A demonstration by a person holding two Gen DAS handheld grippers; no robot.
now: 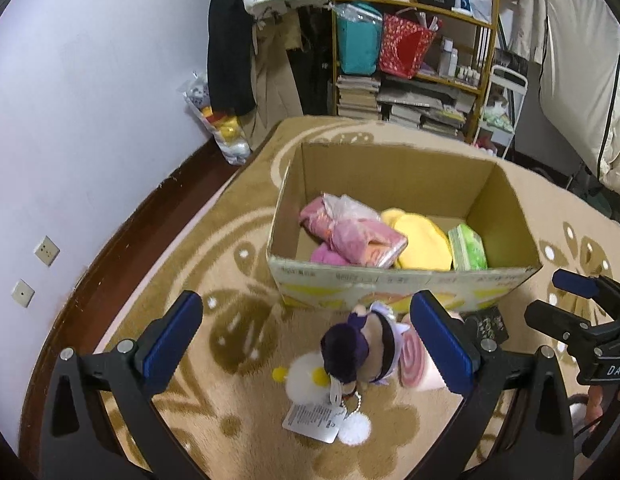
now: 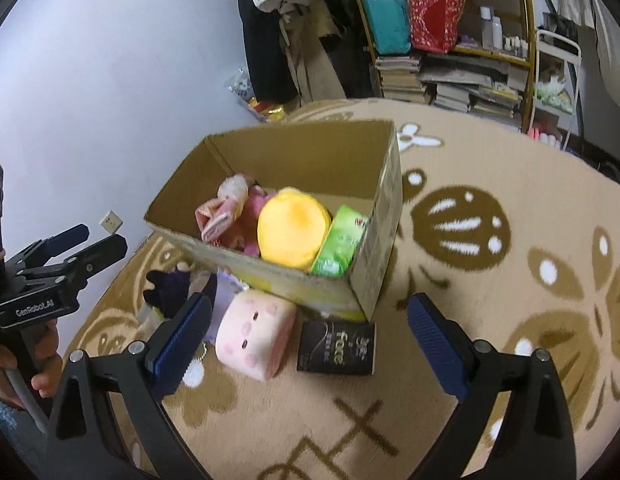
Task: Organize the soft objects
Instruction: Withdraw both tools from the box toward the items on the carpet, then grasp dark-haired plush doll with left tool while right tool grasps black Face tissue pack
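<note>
On the left, the left gripper (image 1: 310, 344) hangs above the rug (image 1: 238, 432) with its jaws spread wide and nothing between them. Below it on the rug lies a doll (image 1: 352, 350) with dark purple hair, lying over a white plush (image 1: 306, 380) with a paper tag (image 1: 312, 420). Just to the right of the doll sits a pink plush (image 2: 254, 334) with small dot eyes, touching the front of the box (image 1: 390, 280). Right of that, a black packet (image 2: 337, 347) lies flat on the rug, also at the foot of the box.

The cardboard box stands open behind these. Inside, from left to right, are pink bundles (image 1: 350, 232), a yellow cushion (image 1: 420, 240) and a green tissue pack (image 1: 468, 248), packed against the near wall.

On the right, the right gripper (image 2: 310, 344) hovers over the pink plush and black packet, jaws wide apart, holding nothing.
</note>
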